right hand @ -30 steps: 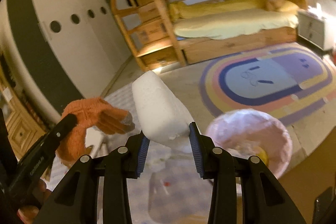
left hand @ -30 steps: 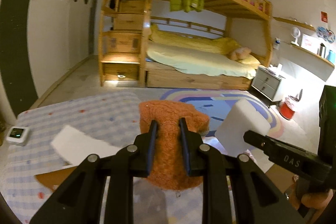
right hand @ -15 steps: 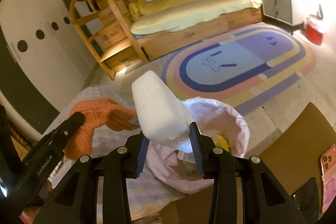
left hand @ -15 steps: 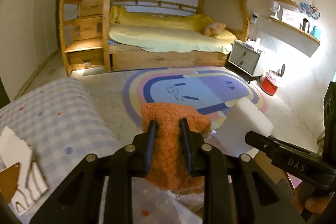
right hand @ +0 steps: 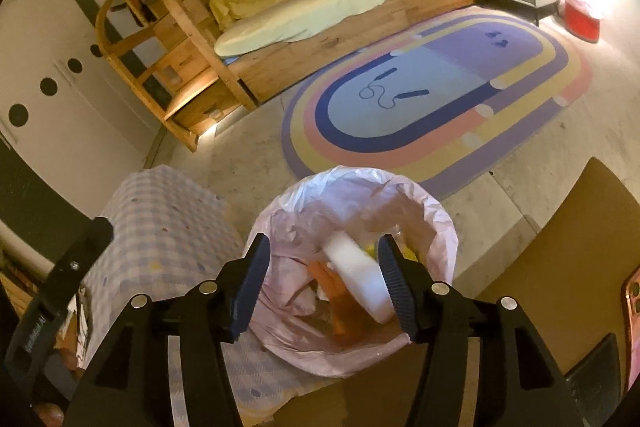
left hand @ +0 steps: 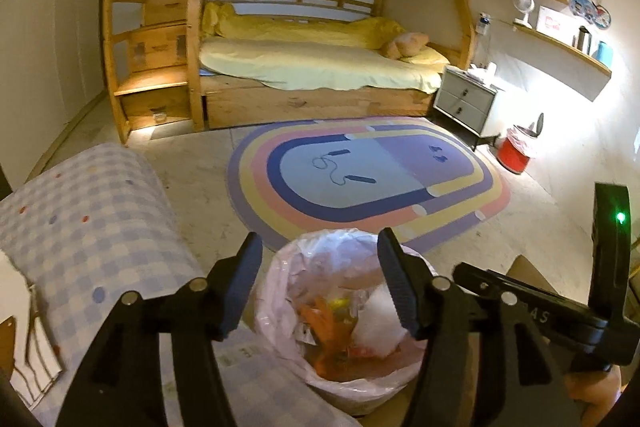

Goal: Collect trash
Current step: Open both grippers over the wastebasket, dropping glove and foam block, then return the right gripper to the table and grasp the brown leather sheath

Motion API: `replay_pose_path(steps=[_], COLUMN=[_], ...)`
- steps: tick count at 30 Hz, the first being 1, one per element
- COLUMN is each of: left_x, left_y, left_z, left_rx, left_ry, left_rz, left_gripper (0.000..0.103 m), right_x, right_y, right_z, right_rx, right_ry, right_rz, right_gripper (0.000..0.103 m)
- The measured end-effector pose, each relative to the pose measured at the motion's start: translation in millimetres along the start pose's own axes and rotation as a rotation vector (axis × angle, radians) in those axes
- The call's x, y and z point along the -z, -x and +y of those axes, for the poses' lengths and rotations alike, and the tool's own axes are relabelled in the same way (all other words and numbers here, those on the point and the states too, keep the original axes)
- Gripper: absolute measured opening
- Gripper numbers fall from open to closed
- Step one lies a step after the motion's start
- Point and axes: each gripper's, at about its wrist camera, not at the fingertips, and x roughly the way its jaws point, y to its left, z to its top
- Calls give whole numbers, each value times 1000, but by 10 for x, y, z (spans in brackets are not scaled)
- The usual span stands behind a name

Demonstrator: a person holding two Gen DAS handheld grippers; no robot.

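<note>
**Desk:** While both tools hang over the bin, what am I looking at?

**Operator:** From my remote seat, I have the left gripper (left hand: 318, 281) and the right gripper (right hand: 322, 281) poised above the pink-lined trash bin (left hand: 276, 311), jaws on each opening with nothing pressed between the pads. Both point steeply down into its mouth.

**Desk:** And the trash itself?

**Operator:** Inside the bin. The orange knitted glove (left hand: 324, 327) lies low in the liner, toward the bin's left-centre in the left wrist view. The white foam block (right hand: 358, 281) lies beside it on the bin's right side, its long axis slanting from the far rim toward the near rim, just next to my right tool's right-hand finger (right hand: 396, 287). I cannot tell whether the foam brushes that finger.

**Desk:** Which hand goes next?

**Operator:** My judgement: the left. More scraps, white paper and cardboard (left hand: 32, 351), sit on the checked tablecloth (left hand: 100, 211) left of the bin, on the left gripper's side. Reaching them means swinging away from the bin, leftward and back.
</note>
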Motion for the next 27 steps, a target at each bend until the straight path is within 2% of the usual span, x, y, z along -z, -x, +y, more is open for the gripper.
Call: replay_pose_path(steps=[6, 11, 21, 27], left_x=[-5, 32, 222, 405], left_y=[242, 563, 1260, 1633], left_z=[160, 340, 902, 1477], left_rx=[-49, -90, -225, -333], left_ry=[27, 46, 98, 202], left_rz=[-24, -43, -76, -88], left_gripper=[59, 59, 60, 61], right_x=[45, 94, 335, 602], right_y=[180, 360, 552, 496], right_z=[136, 457, 1509, 2163], right_rx=[-16, -51, -170, -240], right_ry=[29, 93, 311, 447], right_rz=[-18, -27, -1, 35], right_gripper=[58, 58, 58, 58])
